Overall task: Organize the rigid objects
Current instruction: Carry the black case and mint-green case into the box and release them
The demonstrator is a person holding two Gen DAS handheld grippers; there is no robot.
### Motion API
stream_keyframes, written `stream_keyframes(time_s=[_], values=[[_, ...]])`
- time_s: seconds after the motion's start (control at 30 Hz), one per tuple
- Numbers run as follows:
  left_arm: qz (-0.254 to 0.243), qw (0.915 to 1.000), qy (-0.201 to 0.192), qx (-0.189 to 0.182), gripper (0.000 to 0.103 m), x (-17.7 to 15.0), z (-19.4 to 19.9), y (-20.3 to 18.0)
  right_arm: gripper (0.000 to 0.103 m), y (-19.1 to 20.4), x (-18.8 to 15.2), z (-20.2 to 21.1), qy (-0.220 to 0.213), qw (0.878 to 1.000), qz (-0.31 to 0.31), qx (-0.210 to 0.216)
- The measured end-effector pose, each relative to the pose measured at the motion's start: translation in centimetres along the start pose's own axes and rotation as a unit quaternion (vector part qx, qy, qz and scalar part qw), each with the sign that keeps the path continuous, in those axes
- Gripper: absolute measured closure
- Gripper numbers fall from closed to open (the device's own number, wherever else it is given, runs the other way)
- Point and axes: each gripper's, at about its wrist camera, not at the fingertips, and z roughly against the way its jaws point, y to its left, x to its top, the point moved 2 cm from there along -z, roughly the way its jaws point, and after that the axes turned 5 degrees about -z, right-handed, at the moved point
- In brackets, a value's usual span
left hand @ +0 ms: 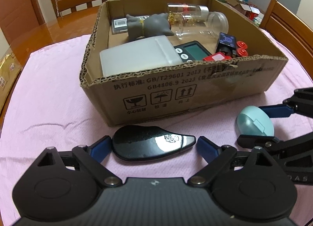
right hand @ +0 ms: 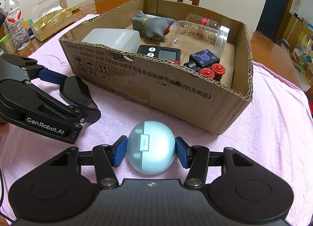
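With the left gripper [left hand: 154,147] spread around the glossy black case [left hand: 150,145] and the right gripper [right hand: 150,152] spread around the round blue case [right hand: 151,148], neither clamped, slippage is judged likely on closure.

Two matching black handheld grippers with blue finger pads

The left gripper [left hand: 153,146] and right gripper [right hand: 151,152] share a build: matte black linkage arms behind the jaws, silver pivot pins at each joint, round black discs either side of a ribbed dark-grey centre plate bearing a small white emblem. The left gripper's side reads "GenRobot.AI" in white, with small silver screws nearby.
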Motion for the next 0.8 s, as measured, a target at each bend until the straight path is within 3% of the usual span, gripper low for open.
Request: stream_keyframes(time_s=[0.53,0.8], values=[[0.003,1.0,-0.002,0.003,0.013,0.16,0.02,0.01,0.042,-0.01,0.14,-0.14,0.007,1.0,-0.003,-0.002],[-0.009,0.9999,0.006,-0.007,0.014,0.28,0.05,0.03,0.045,-0.2,0.27,-0.05,0.014,1.0,-0.006,0.002]])
